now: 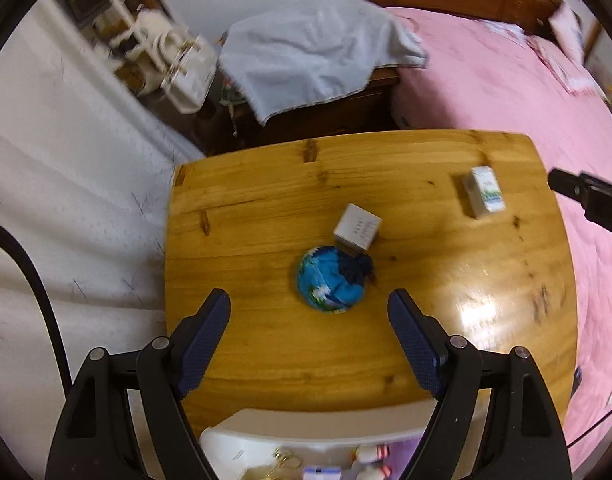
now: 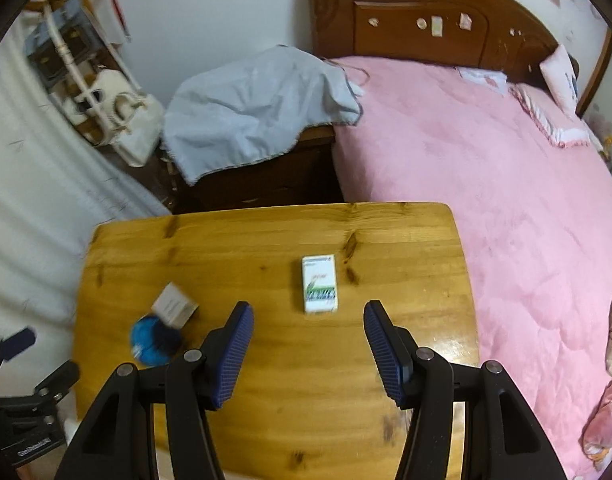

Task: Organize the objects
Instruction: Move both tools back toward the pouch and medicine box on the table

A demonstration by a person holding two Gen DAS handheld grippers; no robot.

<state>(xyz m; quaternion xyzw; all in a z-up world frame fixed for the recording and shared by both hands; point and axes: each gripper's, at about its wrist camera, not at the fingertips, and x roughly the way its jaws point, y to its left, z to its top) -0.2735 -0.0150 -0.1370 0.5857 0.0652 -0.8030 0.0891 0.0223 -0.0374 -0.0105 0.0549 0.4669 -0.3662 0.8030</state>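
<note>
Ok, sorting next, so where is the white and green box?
The white and green box lies flat on the wooden table, ahead of the right gripper.

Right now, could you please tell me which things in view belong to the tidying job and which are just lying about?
Job:
blue soft ball
small grey box
white and green carton
white bin
left tongs, open
right tongs, open

Lying about:
grey cloth
pink bedspread
pillow
</note>
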